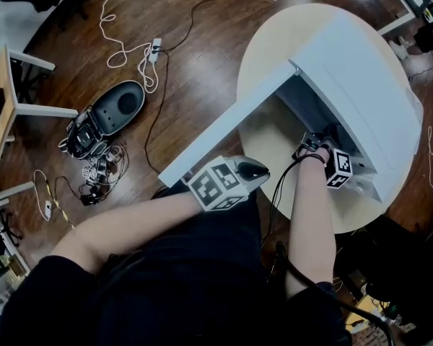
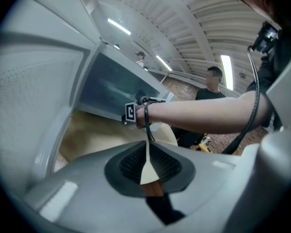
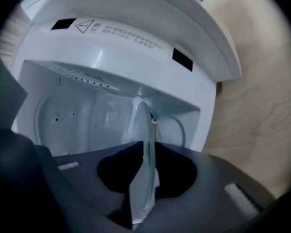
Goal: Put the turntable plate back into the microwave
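Note:
A white microwave (image 1: 361, 85) stands on a round beige table (image 1: 270, 139), its door (image 1: 224, 132) swung open to the left. In the right gripper view the clear glass turntable plate (image 3: 148, 140) stands on edge between the jaws of my right gripper (image 3: 146, 166), which is shut on it. The plate's far part reaches into the white cavity (image 3: 77, 115). In the head view my right gripper (image 1: 323, 141) is at the cavity's mouth. My left gripper (image 1: 256, 170) is shut and empty beside the door's lower edge, away from the plate. From the left gripper (image 2: 149, 161) I see my right forearm (image 2: 199, 115).
On the wooden floor at the left lie a black oval device (image 1: 105, 117), tangled cables (image 1: 94, 171) and a power strip (image 1: 155, 47). A desk (image 1: 0, 114) stands at the far left. Another person (image 2: 211, 89) stands beyond the table in the left gripper view.

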`<state>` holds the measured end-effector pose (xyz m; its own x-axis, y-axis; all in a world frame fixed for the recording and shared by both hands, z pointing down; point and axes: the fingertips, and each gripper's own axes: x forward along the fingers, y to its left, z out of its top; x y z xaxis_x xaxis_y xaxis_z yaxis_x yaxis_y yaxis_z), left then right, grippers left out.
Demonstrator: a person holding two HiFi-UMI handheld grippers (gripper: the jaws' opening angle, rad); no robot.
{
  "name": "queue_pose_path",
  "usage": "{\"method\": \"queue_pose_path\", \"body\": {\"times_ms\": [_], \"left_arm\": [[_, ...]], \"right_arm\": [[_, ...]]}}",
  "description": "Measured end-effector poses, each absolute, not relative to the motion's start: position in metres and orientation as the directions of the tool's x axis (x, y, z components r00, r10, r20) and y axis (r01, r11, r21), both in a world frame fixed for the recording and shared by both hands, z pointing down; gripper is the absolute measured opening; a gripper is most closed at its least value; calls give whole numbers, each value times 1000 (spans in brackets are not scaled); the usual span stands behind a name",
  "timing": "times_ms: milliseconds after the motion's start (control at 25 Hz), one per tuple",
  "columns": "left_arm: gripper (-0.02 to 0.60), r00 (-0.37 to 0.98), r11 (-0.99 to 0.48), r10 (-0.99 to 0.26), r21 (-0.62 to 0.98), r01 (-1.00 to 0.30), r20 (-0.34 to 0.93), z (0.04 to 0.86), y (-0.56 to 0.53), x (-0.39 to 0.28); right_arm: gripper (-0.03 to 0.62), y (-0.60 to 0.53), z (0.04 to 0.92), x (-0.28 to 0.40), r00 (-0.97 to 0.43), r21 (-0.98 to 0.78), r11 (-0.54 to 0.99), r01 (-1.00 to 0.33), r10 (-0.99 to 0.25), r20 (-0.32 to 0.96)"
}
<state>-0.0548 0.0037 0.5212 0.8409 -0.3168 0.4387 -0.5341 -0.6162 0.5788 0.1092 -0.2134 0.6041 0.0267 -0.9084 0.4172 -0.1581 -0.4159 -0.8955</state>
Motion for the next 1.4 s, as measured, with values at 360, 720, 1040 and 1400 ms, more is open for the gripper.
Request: {"method": "queue_pose_path", "body": {"times_ms": [360,720,1040,1400], "left_arm": [[21,854,-625,-344,583,-519,391,513,4,-48],[21,867,-655,-320,572,-493,381,513,18,-52],[21,884,-702,-296,546,-458,362,519,22,-38],[3,898,-769,-354,464,-439,262,488,8,-19]], "right_arm": [[301,-202,599,91,-109,-652,-448,-611,-769,630],[301,-183,598,84,-121,-644,-353,-679,-811,572],[298,-156,590,62,-222,-608,-179,-774,-822,524],[41,-68,514,93,-267,-334,129,-934,-870,413]]}}
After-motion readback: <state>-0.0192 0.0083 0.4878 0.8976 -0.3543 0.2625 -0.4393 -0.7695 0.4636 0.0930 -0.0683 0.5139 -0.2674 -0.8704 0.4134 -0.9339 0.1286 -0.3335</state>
